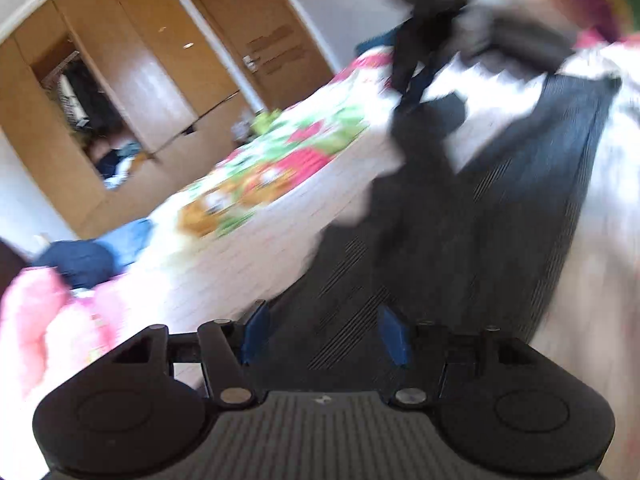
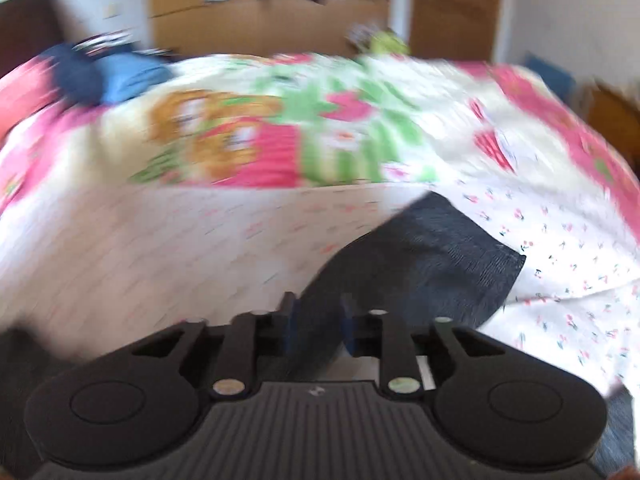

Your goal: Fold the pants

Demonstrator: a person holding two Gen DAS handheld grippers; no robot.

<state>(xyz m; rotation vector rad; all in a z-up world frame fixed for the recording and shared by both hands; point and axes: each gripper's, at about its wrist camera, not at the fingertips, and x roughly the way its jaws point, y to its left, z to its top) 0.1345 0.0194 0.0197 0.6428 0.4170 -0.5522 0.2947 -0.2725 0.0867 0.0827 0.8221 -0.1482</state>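
Note:
Dark grey ribbed pants (image 1: 500, 216) lie on the bed, stretching away from my left gripper (image 1: 324, 332). Its blue-padded fingers stand apart over the near end of the pants, with nothing between them. In the right wrist view a pant leg (image 2: 432, 256) runs from between my right gripper's fingers out to its hem on the bedsheet. My right gripper (image 2: 318, 322) has its fingers narrowly apart with the dark fabric between them; blur hides whether they pinch it. The other gripper shows blurred at the top of the left wrist view (image 1: 432, 40).
The bed has a white flowered sheet (image 2: 160, 248) and a bright quilt with pink, green and orange print (image 2: 280, 132). Blue clothes (image 2: 116, 76) lie at its far left. A pink cloth (image 1: 48, 320) is near my left gripper. Wooden wardrobes and doors (image 1: 160, 60) stand behind.

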